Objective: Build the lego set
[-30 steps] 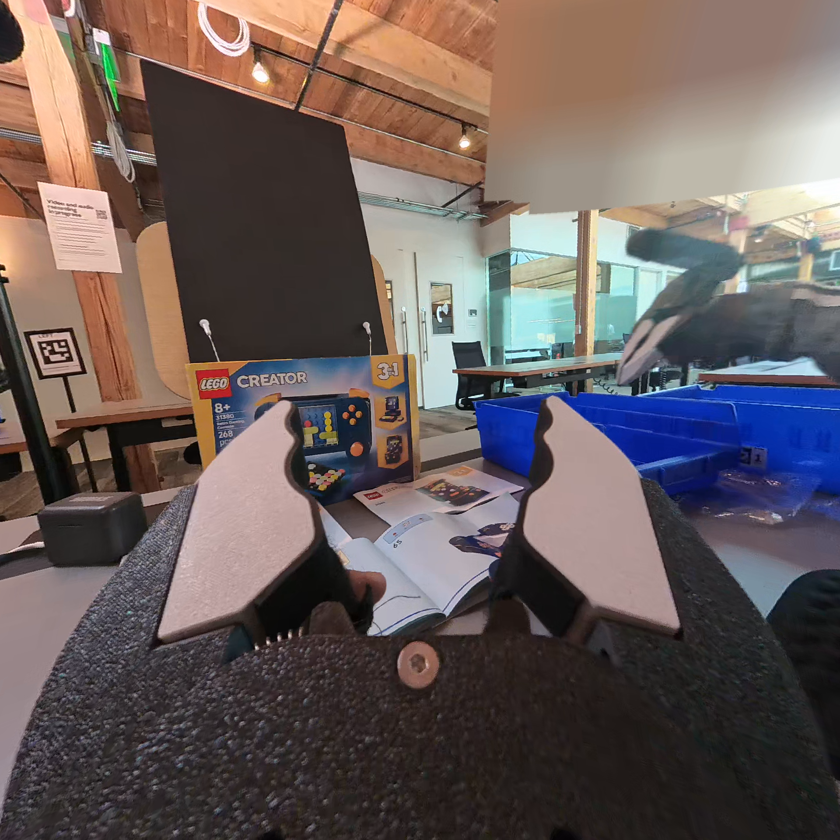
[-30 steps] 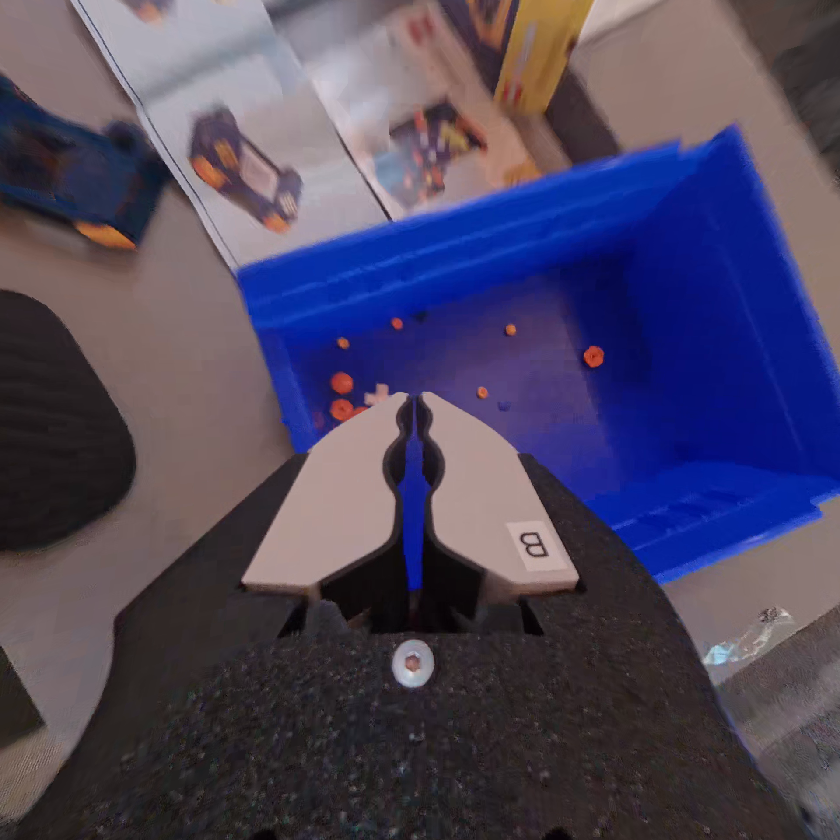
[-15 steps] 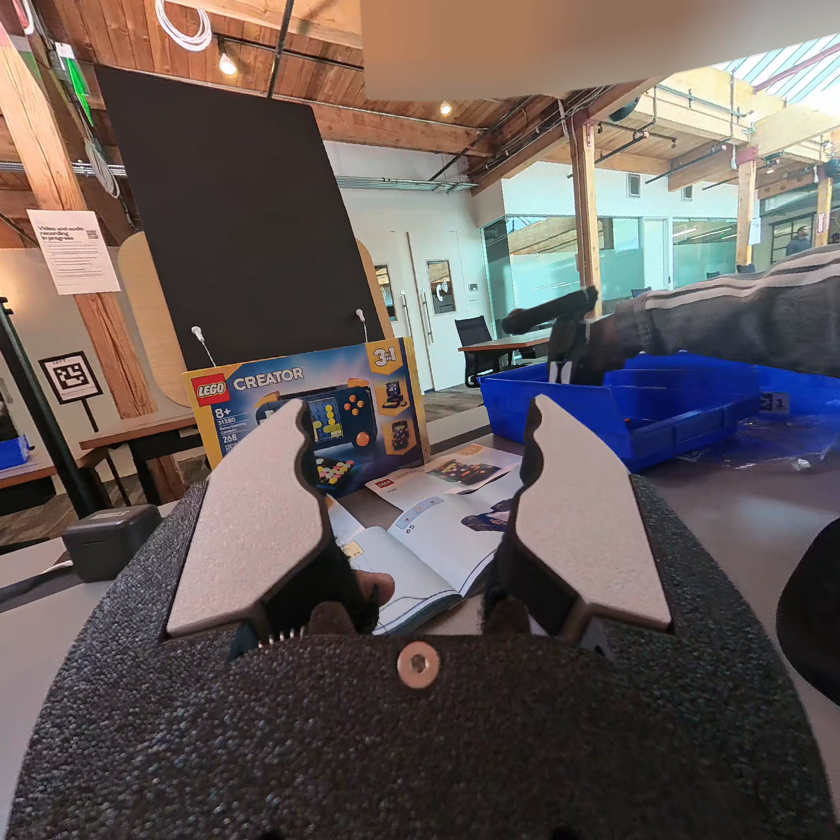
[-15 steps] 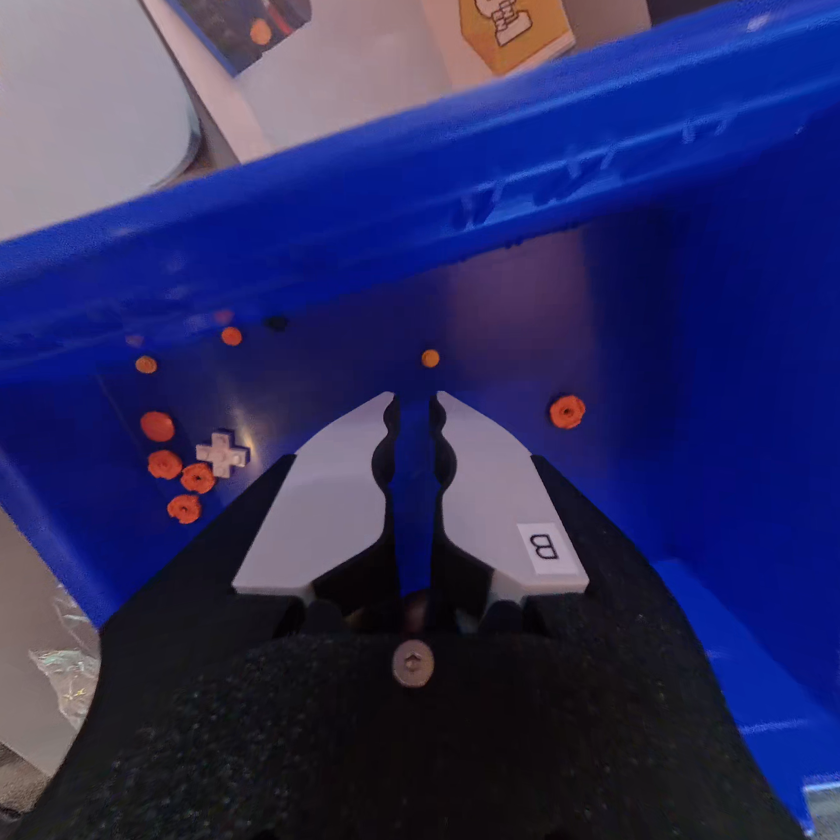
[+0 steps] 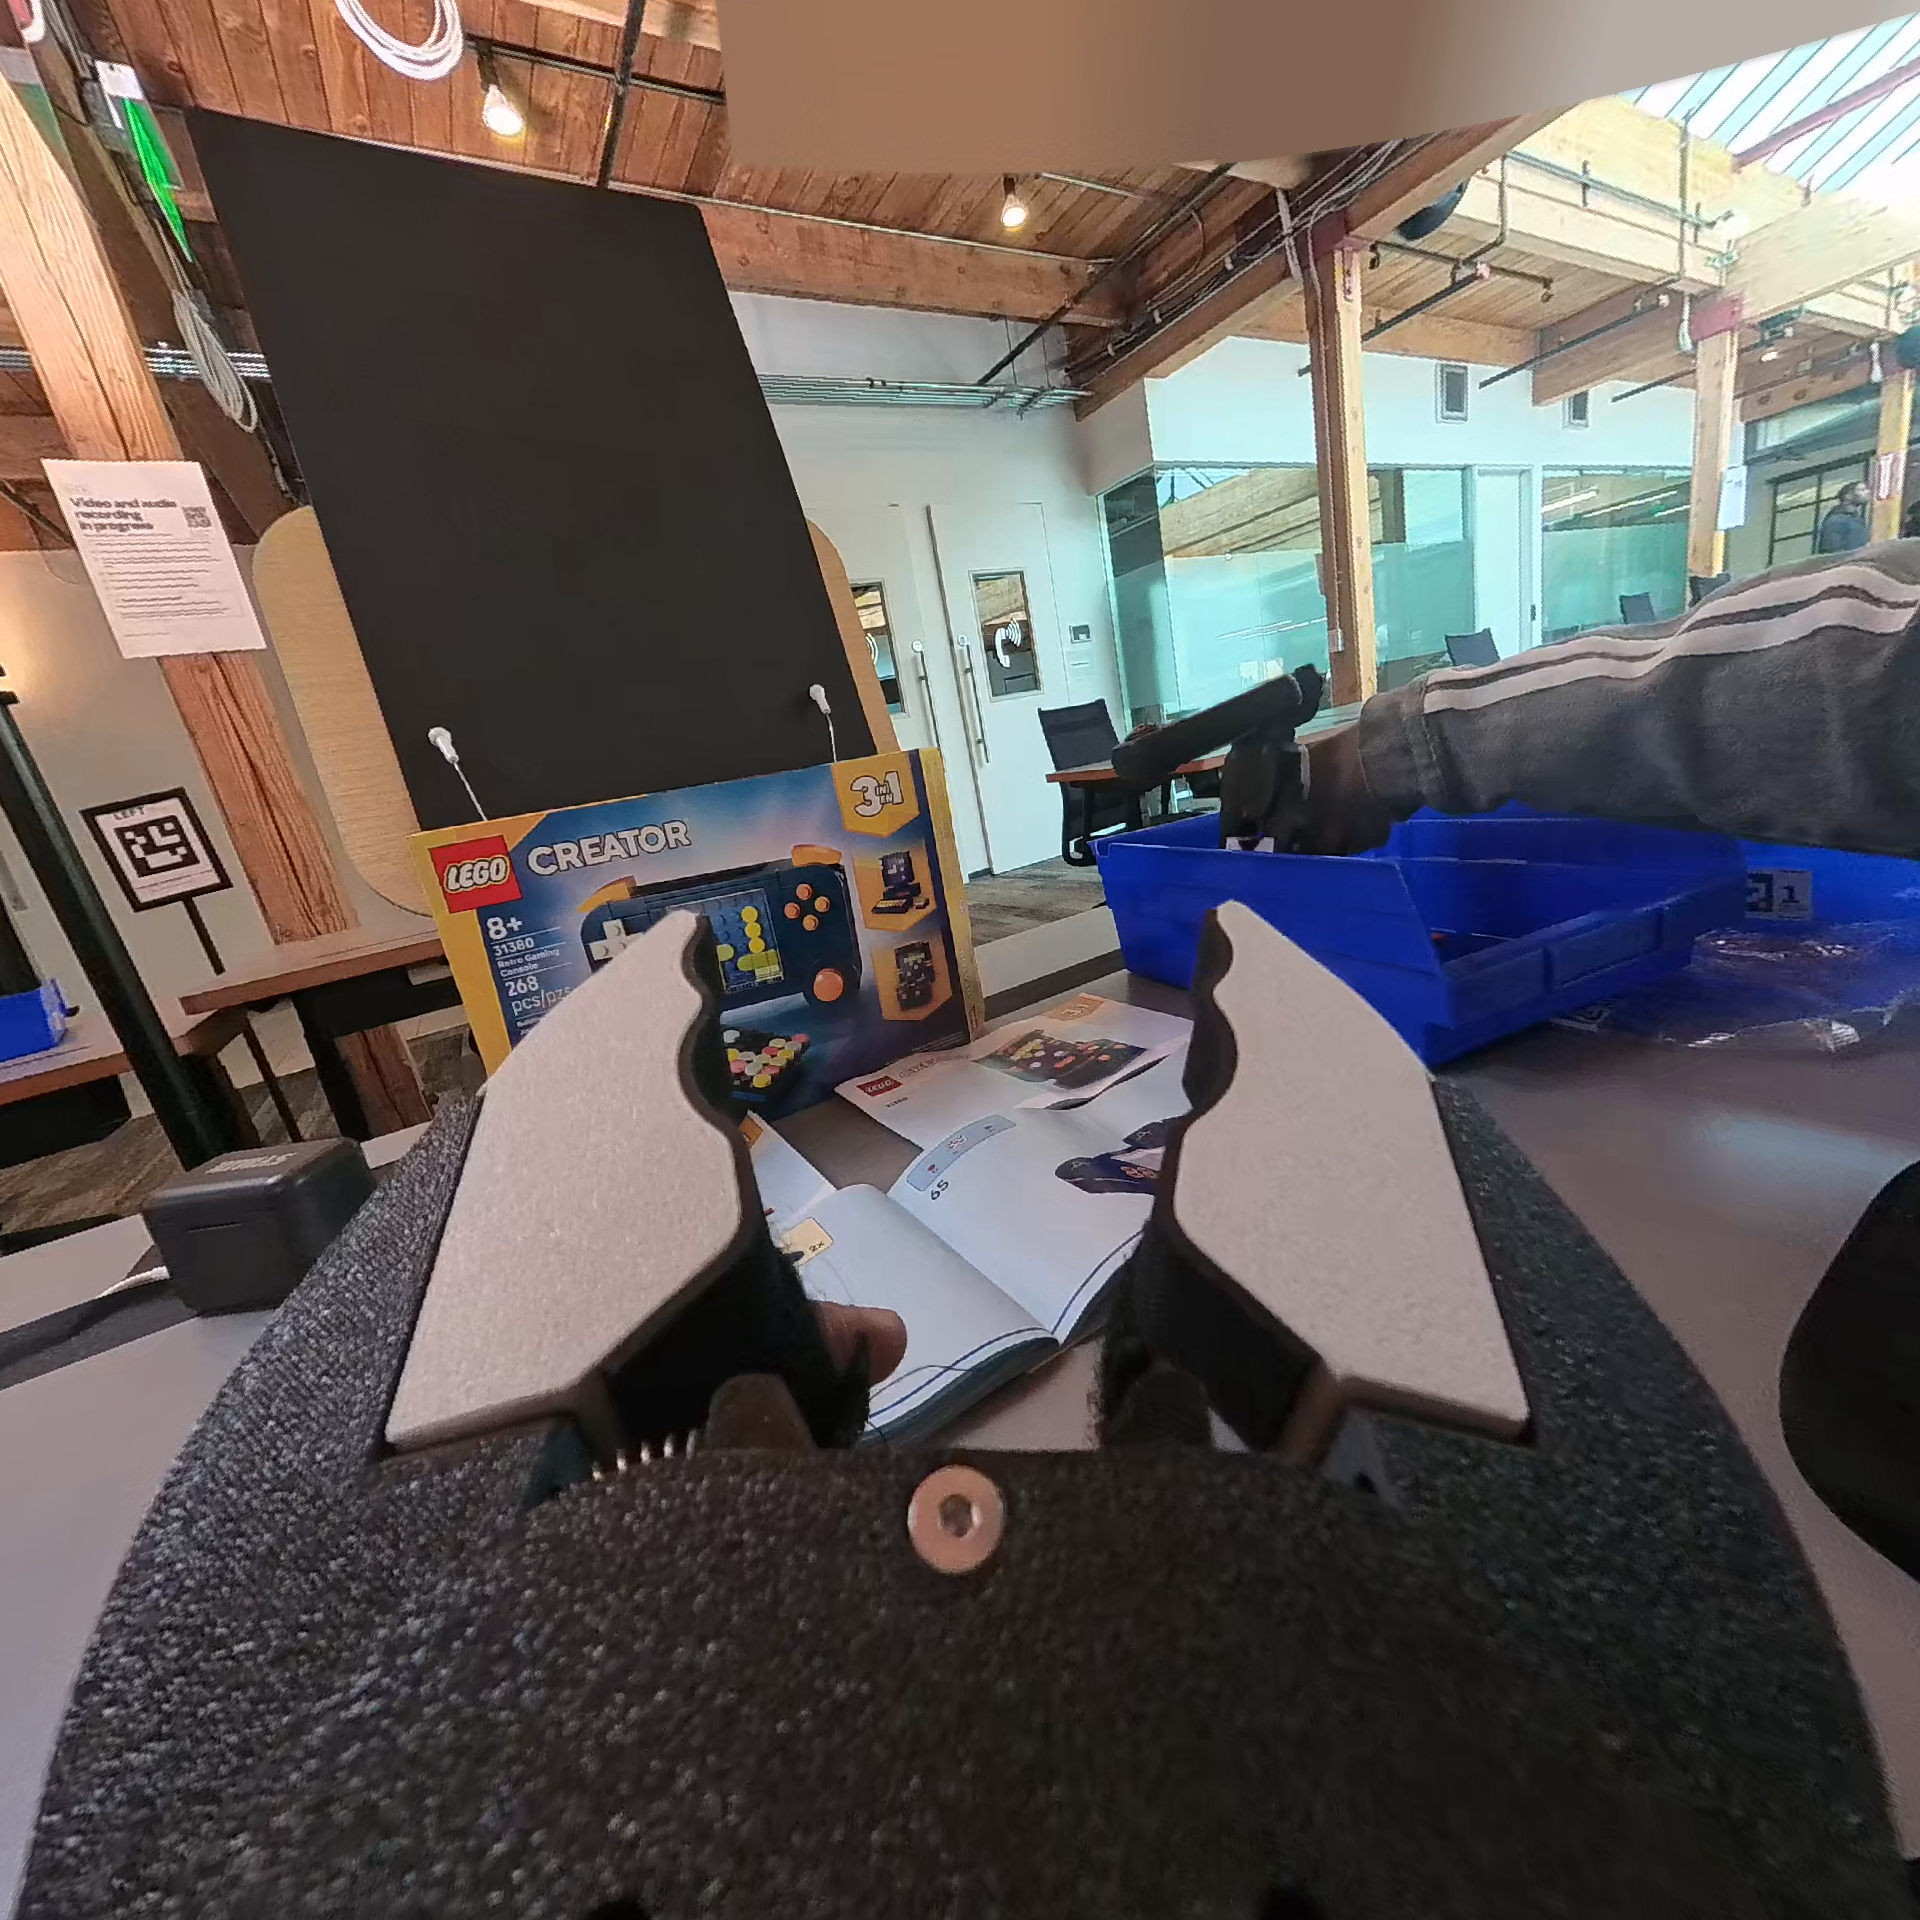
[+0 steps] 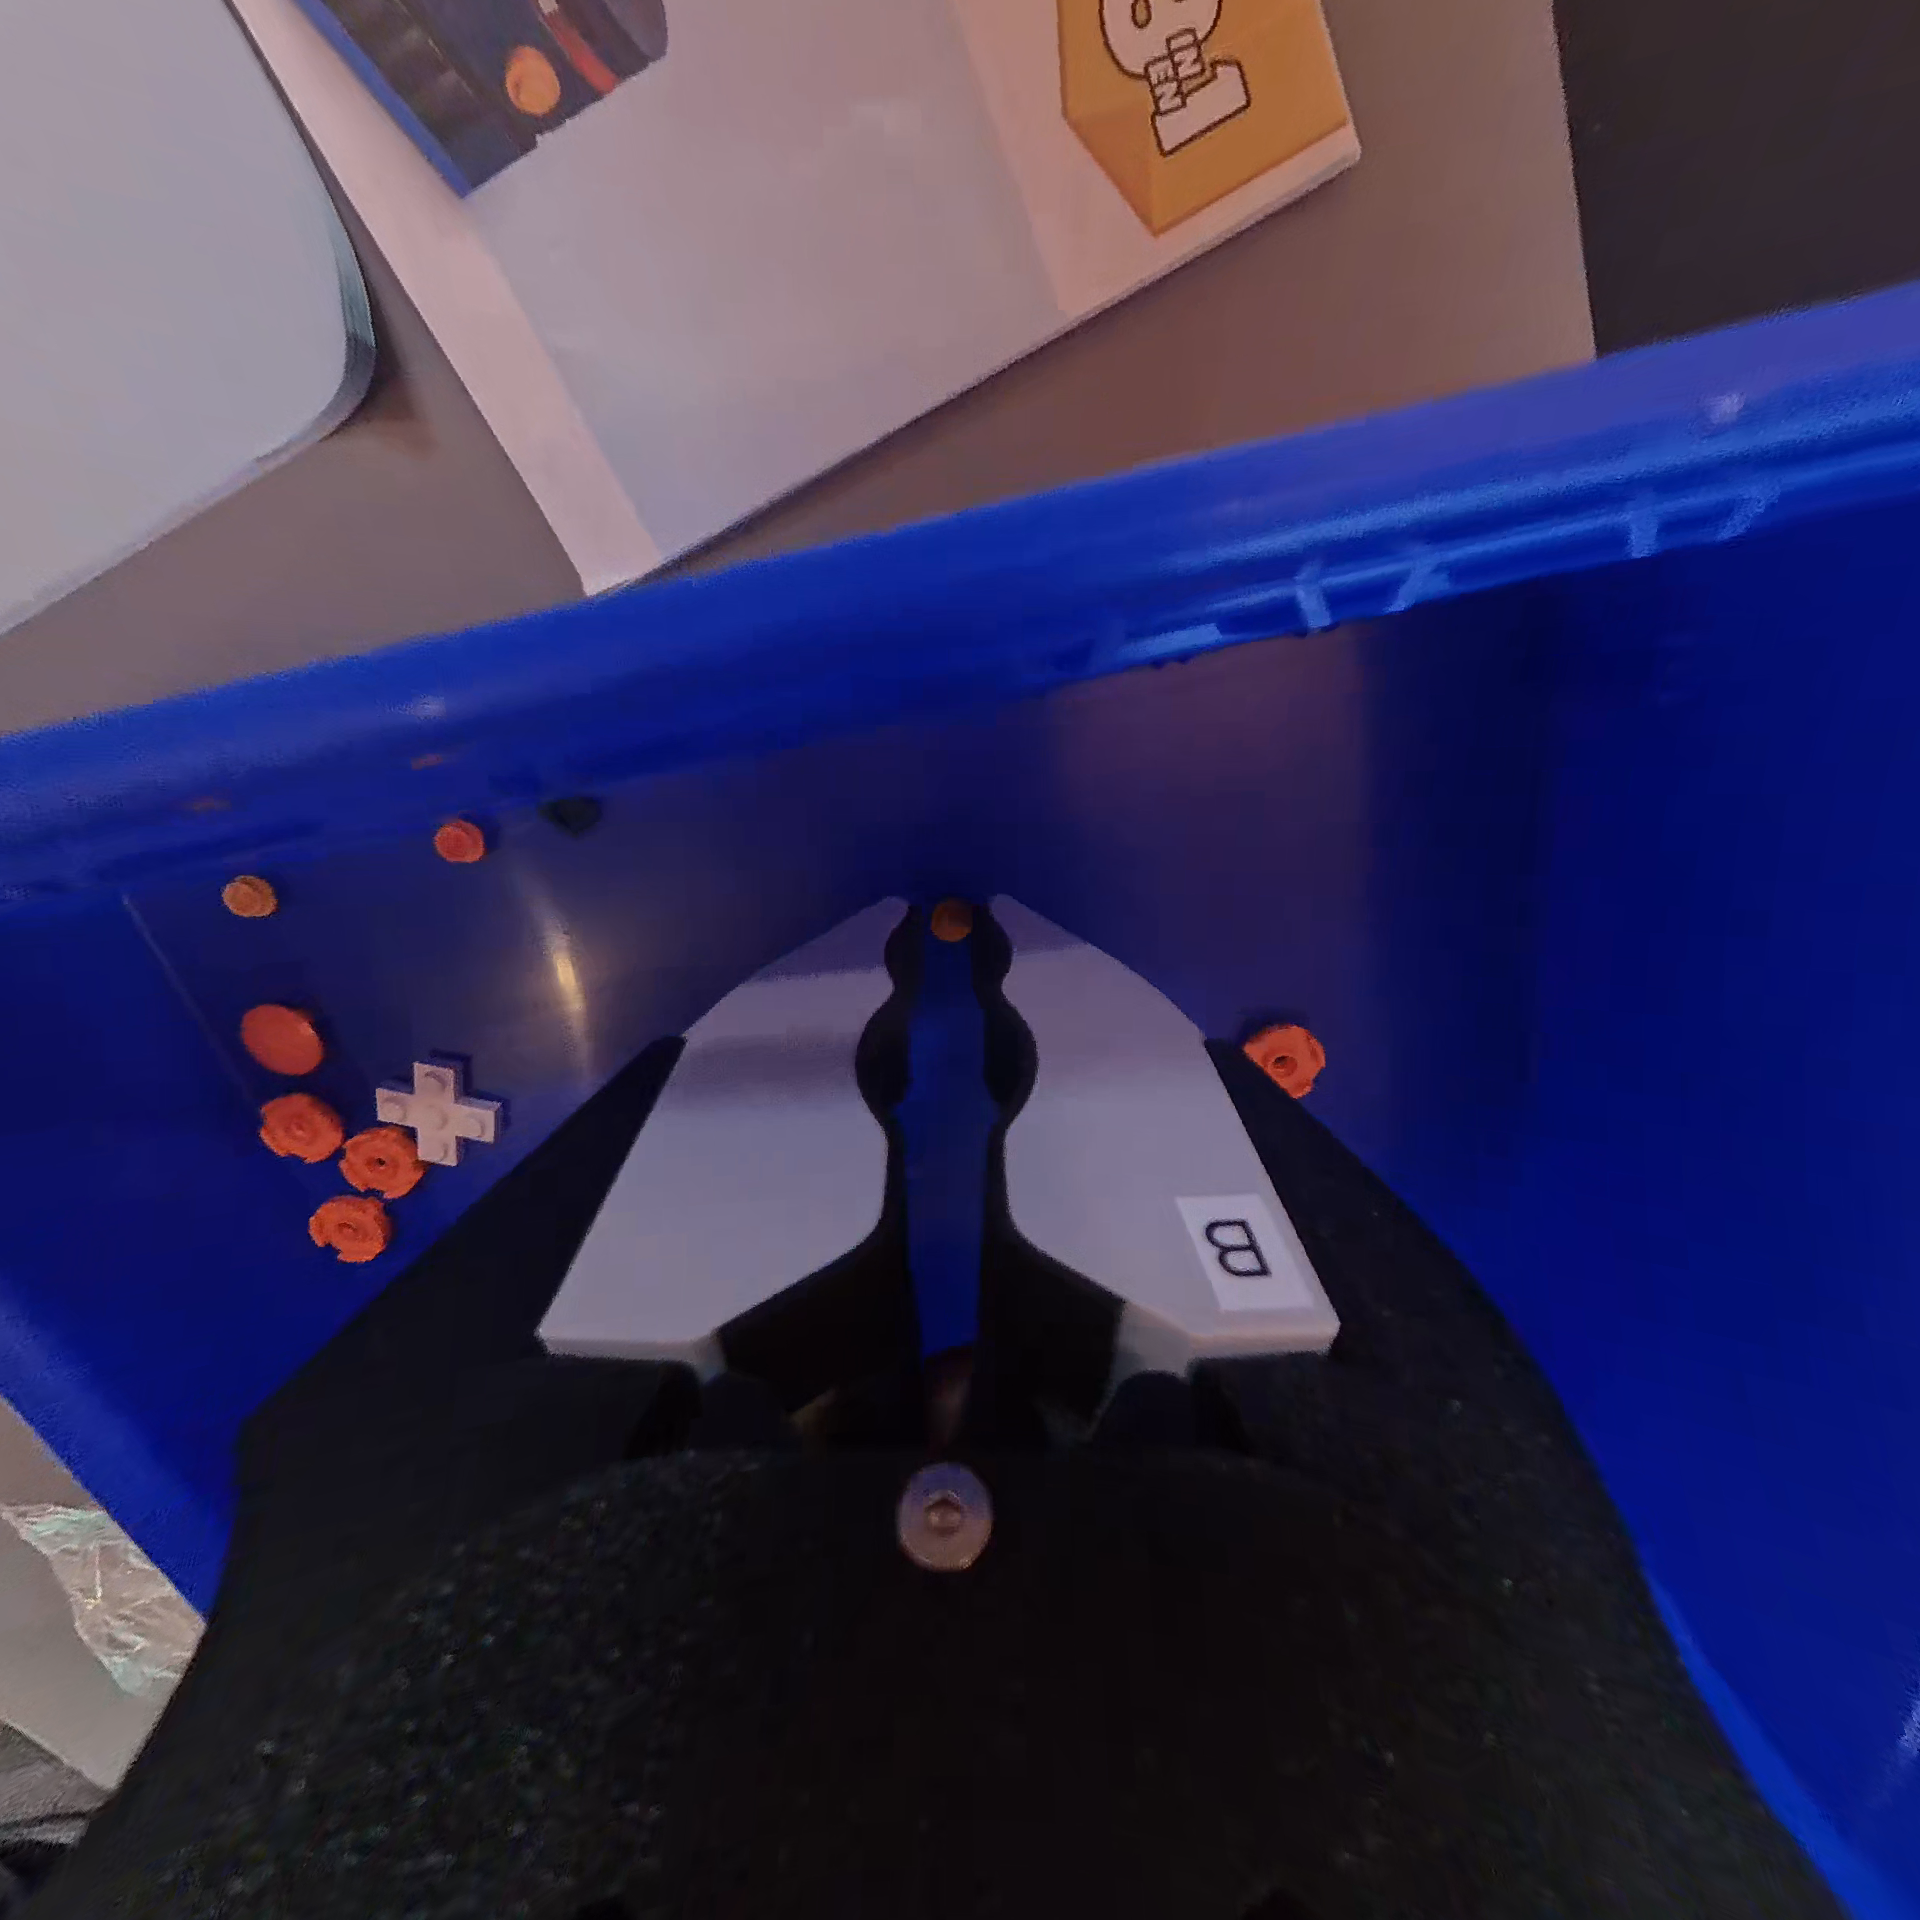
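Right gripper [image 6: 951,914] of mine is down inside the blue bin [image 6: 935,665], its jaws drawn to a narrow gap with a small orange round stud [image 6: 951,921] sitting right between the tips; I cannot tell whether the tips already pinch it or only frame it. Around it on the bin floor lie other loose pieces: a white cross-shaped plate [image 6: 442,1114] just beside a cluster of orange round pieces [image 6: 343,1164] at the left, and one more orange gear-edged round [image 6: 1285,1060] at the right. My left gripper [image 5: 951,997] is spread wide and empty, held low above the table [image 5: 1662,1132], looking over the open instruction booklet [image 5: 977,1247] toward the set's box [image 5: 707,914] standing upright behind it. From that view I also see the bin well off to the right, with a sleeved arm [image 5: 1662,727] reaching into it. I judge the build to be well advanced, since the bin holds only a scatter of small parts. What remains, as I read it, is lifting this stud out and seating it, then the other few pieces. The model itself is hidden behind my left fingers, so I cannot judge its completeness.
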Tool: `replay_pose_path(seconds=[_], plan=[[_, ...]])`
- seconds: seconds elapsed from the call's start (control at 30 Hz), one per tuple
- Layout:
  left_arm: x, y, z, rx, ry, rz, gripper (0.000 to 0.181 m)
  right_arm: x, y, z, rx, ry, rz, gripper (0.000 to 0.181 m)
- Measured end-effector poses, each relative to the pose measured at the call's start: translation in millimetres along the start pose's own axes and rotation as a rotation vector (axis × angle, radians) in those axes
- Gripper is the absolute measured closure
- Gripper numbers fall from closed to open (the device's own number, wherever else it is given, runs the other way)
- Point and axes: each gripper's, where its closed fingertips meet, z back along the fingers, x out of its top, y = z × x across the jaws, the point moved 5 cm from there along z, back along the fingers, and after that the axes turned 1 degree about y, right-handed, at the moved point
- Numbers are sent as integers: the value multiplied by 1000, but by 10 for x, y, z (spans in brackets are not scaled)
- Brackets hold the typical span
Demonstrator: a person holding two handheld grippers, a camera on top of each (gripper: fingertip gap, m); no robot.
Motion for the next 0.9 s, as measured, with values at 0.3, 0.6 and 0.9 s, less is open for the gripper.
replay_pose_path(seconds=[0.3,0.6,0.9], plan=[[-10,-8,-7,-9,11,4,96,7,120,282,13,-123,2,175],[98,-249,59,-348,135,192,109,559,1787,1536,148,-684,471,175],[76,-51,396,-126,75,115,122,1210,3018,982,231,-531,697,175]])
